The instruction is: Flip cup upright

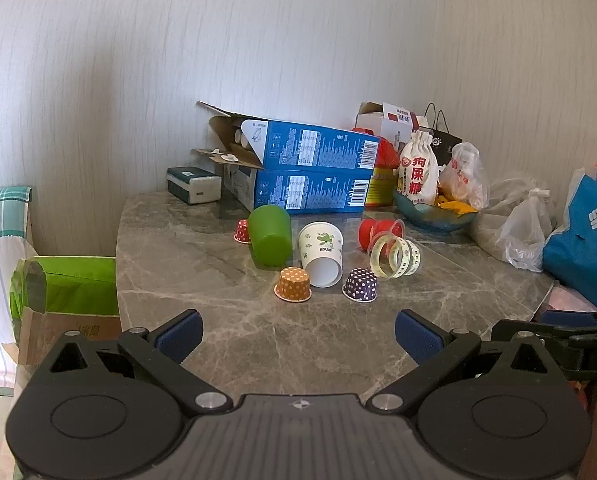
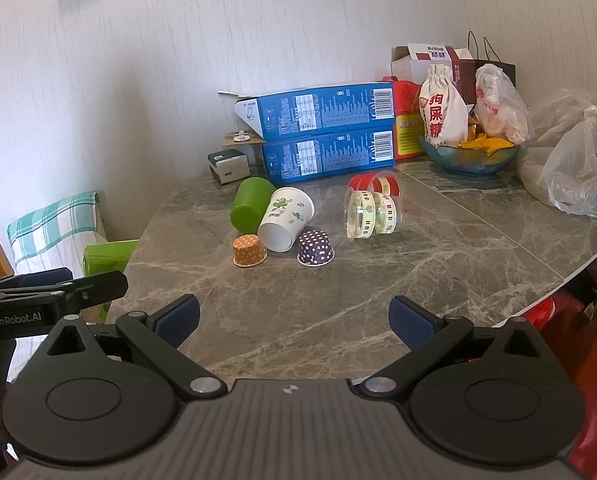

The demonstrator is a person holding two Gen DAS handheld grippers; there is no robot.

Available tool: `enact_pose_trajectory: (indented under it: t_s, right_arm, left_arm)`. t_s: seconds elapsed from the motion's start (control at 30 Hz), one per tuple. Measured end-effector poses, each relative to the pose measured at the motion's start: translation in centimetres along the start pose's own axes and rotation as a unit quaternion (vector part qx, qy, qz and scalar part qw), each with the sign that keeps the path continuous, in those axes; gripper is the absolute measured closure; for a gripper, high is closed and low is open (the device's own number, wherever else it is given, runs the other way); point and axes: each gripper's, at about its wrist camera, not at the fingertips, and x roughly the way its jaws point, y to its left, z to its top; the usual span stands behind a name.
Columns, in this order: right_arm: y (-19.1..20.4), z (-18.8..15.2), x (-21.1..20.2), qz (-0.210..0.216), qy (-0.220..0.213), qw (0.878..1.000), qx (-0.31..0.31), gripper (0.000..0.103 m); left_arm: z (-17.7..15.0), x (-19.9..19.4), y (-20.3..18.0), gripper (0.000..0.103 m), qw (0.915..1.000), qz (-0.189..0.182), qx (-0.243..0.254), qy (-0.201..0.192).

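No cup is picked up yet, so this looks like the start. Both tongs, left and right, hang wide apart with nothing in them, near the front of the bench. The white paper cup lies on its side in the middle, empty, its mouth facing near. A green cup lies just left of it. 2 small dotted cups, orange and purple, sit mouth down beside it. Next, I think 1 of the tongs must reach in, pinch the white cup's wall and tip it up. A far blue bowl holds snacks.
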Motion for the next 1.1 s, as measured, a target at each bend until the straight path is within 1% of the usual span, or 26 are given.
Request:
enact_pose_trajectory:
  t_s: [1.1]
  right_arm:
    - [0.21,-0.03,0.25,0.005,0.007,1.000,0.000,0.001]
  left_arm:
    - [-0.09,0.11,0.00,0.000,1.0000,0.002,-0.003,0.006]
